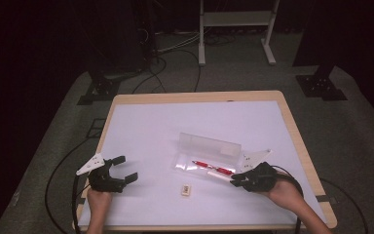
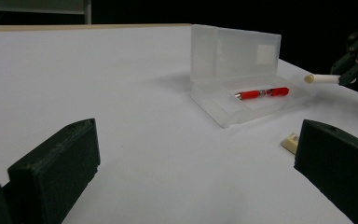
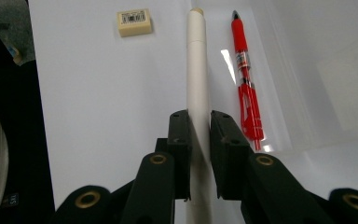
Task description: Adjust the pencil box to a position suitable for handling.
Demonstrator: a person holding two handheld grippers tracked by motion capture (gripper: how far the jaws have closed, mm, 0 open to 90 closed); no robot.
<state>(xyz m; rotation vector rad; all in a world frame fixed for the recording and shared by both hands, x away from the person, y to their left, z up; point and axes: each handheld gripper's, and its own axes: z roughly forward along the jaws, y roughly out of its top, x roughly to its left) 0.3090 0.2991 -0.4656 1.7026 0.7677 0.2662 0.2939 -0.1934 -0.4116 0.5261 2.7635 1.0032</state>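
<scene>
A clear plastic pencil case point(image 1: 208, 152) point(image 2: 235, 70) lies open in the middle of the white table top, its lid standing upright. Inside its tray lies a red pen point(image 1: 213, 167) point(image 2: 263, 93) point(image 3: 245, 79). My right gripper point(image 1: 237, 180) point(image 3: 200, 122) is shut on a white pen point(image 3: 197, 70) point(image 2: 322, 79) point(image 1: 219, 175), held just in front of the tray's near edge. A small cream eraser point(image 1: 186, 189) point(image 3: 134, 22) point(image 2: 290, 141) rests on the table closer to the person. My left gripper point(image 1: 125, 168) stands open at the left, its fingers point(image 2: 56, 168) empty.
The table point(image 1: 146, 122) has a wooden rim. Cables point(image 1: 61, 170) trail over the floor at the left, and a white stand point(image 1: 236, 29) with dark equipment bases stands beyond the far edge.
</scene>
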